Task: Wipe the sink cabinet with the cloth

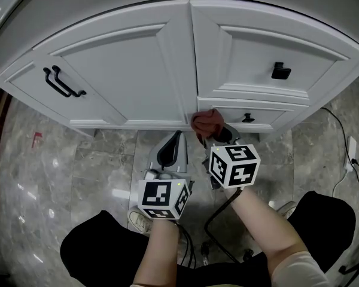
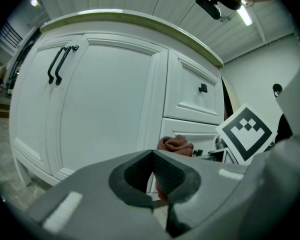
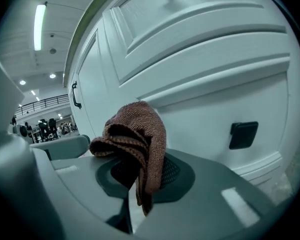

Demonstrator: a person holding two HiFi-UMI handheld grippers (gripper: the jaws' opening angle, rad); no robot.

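Cloth (image 1: 204, 122) at cabinet (image 1: 137, 70) edge, right claw (image 3: 140, 176) gripping

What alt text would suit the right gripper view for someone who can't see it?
The right tool is shut on a crumpled reddish-brown knitted cloth, just before a white panelled sink cabinet. A square black knob shows at right, a long black handle far left.

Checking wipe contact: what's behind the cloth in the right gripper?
The cabinet's lower drawer front, beside the door. The cloth hides the patch behind it; contact unclear.
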